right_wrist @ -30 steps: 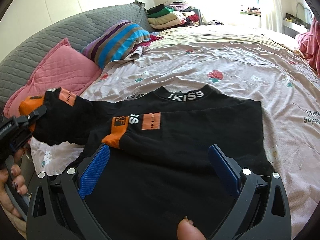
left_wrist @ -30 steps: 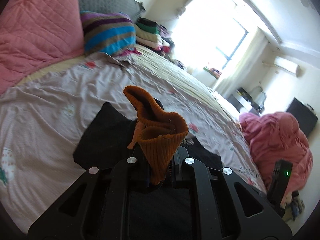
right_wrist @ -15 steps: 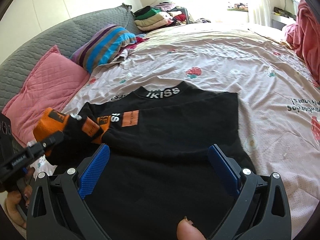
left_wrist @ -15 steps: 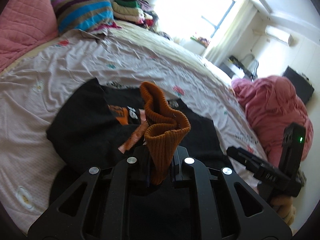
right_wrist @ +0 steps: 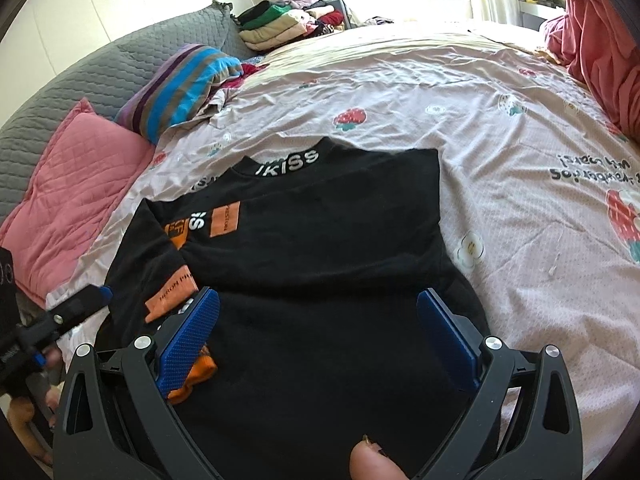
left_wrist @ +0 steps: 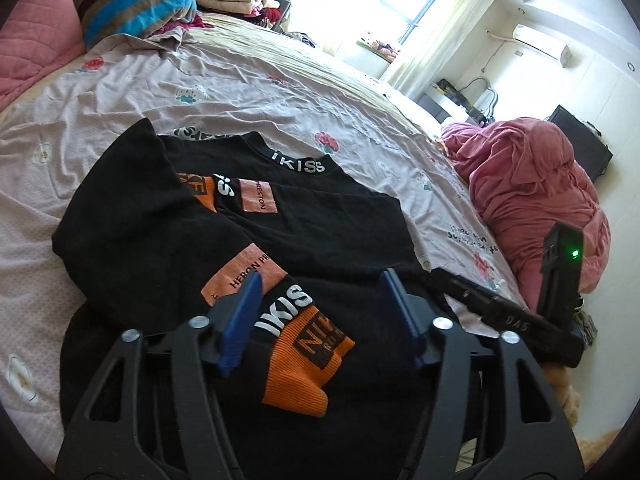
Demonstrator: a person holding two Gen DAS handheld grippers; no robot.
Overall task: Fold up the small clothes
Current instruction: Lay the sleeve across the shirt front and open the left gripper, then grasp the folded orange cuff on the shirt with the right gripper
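As the orange cuff (left_wrist: pixel 308 364) lies dropped, left gripper (left_wrist: pixel 326 316) fingers just parted, right gripper (right_wrist: pixel 318 340) released.

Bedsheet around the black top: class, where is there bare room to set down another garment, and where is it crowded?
Free: the bedsheet right of the black top, up to the pink blanket heap, and beyond its collar toward the window. Crowded: the left side, with pink pillow, striped pillow and stacked clothes.
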